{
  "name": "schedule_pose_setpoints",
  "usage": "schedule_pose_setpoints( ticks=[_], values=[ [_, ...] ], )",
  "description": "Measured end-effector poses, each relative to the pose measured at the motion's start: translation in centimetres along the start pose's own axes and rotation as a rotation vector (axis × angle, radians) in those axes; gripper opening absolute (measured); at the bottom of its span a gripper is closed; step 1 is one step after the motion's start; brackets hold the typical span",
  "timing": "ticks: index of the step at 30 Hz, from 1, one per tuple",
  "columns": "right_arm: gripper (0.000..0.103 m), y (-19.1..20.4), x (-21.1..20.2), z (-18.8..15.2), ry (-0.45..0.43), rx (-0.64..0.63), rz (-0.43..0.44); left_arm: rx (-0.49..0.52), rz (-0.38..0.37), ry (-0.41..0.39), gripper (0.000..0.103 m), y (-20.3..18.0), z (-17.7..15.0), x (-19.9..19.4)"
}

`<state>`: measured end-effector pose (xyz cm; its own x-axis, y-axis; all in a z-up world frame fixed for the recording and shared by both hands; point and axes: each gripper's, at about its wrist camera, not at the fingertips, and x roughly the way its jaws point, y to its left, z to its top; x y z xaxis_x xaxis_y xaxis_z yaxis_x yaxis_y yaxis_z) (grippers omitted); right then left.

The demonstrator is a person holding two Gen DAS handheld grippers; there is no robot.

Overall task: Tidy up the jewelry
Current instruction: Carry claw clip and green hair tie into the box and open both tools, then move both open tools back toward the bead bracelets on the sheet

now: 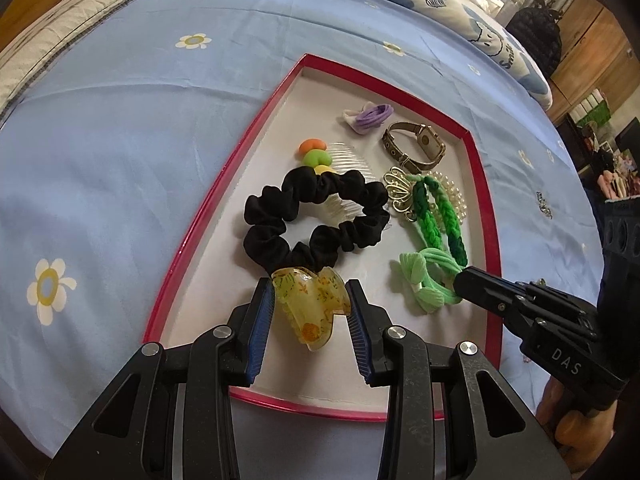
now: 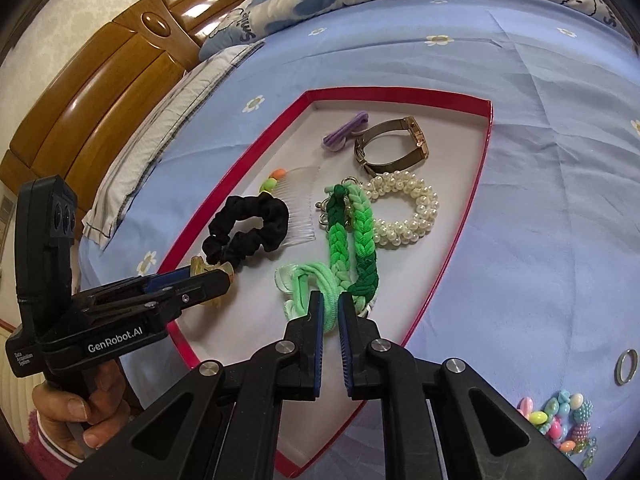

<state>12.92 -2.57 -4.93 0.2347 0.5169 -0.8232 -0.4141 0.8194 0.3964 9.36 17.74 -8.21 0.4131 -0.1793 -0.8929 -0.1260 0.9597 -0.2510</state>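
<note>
Red-rimmed tray [image 1: 192,236] lies on the blue flowered bedsheet [image 1: 120,140], white floor inside.

Left claw [image 1: 310,312] sits at the tray's near edge, closed on the yellow translucent hair clip [image 1: 310,308]; both blue pads touch the clip's sides. The clip looks to be at or just above the tray floor; which one cannot be told. It touches the near side of the black scrunchie [image 1: 312,220].

Right claw [image 2: 330,312] is at the near right part of the tray, narrowed onto the light green hair tie [image 2: 304,280], with strands passing between the pads. Its bow end lies on the tray floor.

Already in the tray:
- clear comb [image 2: 300,208], partly under the black scrunchie
- orange-and-green bead tie [image 1: 314,156], far side of the scrunchie
- braided green band [image 2: 352,248], lying across a gold filigree clip [image 1: 396,188]
- pearl bracelet [image 2: 404,216], right of the braid
- watch [image 2: 384,148], far right
- purple hair tie [image 2: 344,130], just left of the watch

Still out on the sheet, near right of the tray: a metal ring [image 2: 626,366] and a heap of coloured beads [image 2: 560,420].

Judgement: the task is well along. Most pieces are gathered in the tray, two are in the claws at the tray now, and at least the ring and beads are left. The pieces overlap in the tray, so some tidying may be needed.
</note>
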Motion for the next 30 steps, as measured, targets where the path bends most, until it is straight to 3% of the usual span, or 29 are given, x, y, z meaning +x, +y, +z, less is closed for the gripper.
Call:
schedule_pose_setpoints(
  ticks=[10,15,20,30],
  values=[
    [0.013,-0.3,0.2,0.0,0.012,0.014,0.016,0.017,0.016,0.005,0.035,-0.3,0.0,-0.1],
    [0.026,-0.4,-0.3,-0.2,-0.001,0.023,0.023,0.015,0.018,0.010,0.038,-0.3,0.0,0.0],
    [0.029,-0.5,-1.2,-0.3,-0.018,0.030,0.026,0.008,0.021,0.008,0.046,-0.1,-0.1,-0.4],
    [0.038,-1.9,-5.4,-1.4,-0.095,0.067,0.025,0.018,-0.009,-0.022,0.046,-1.2,-0.3,-2.2]
  ],
)
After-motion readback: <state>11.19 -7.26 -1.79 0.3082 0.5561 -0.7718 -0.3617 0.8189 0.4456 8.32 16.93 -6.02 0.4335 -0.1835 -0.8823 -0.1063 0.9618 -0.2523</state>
